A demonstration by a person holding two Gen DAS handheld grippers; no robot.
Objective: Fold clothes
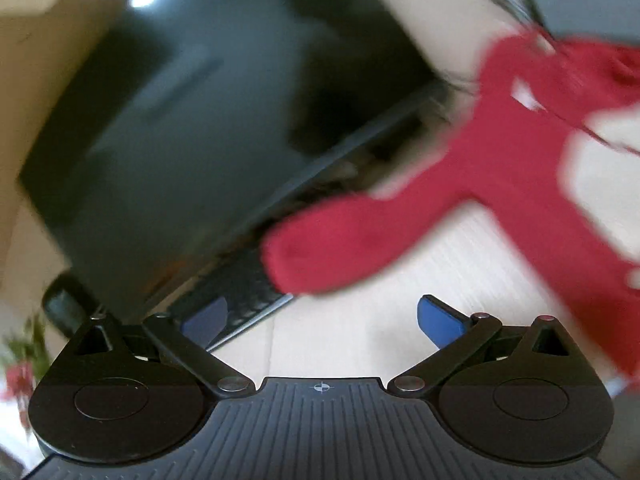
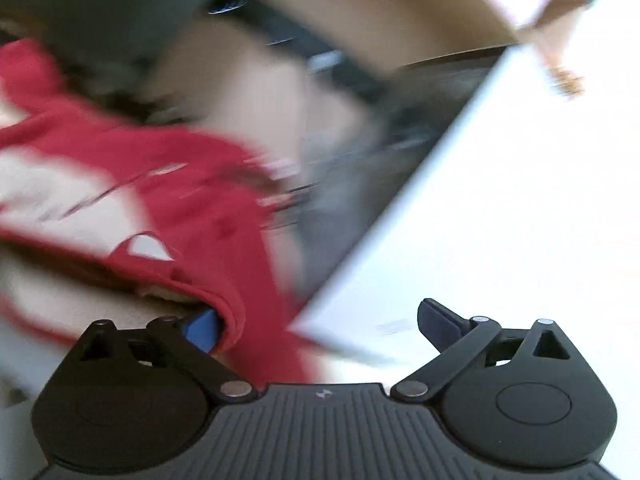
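A red garment (image 1: 472, 184) lies spread on the pale wooden table (image 1: 420, 276), up and to the right of my left gripper (image 1: 320, 320), with one rounded sleeve end pointing left. My left gripper is open and empty, blue pads wide apart. In the right wrist view the same red garment (image 2: 172, 184) fills the left side. My right gripper (image 2: 320, 324) is open; the cloth's hem lies against its left blue pad (image 2: 202, 330). Both views are blurred by motion.
A dark monitor (image 1: 192, 120) and a keyboard (image 1: 240, 296) stand to the left of the garment. A white sheet or board (image 2: 500, 208) fills the right of the right wrist view. A cardboard box (image 2: 380, 12) sits behind.
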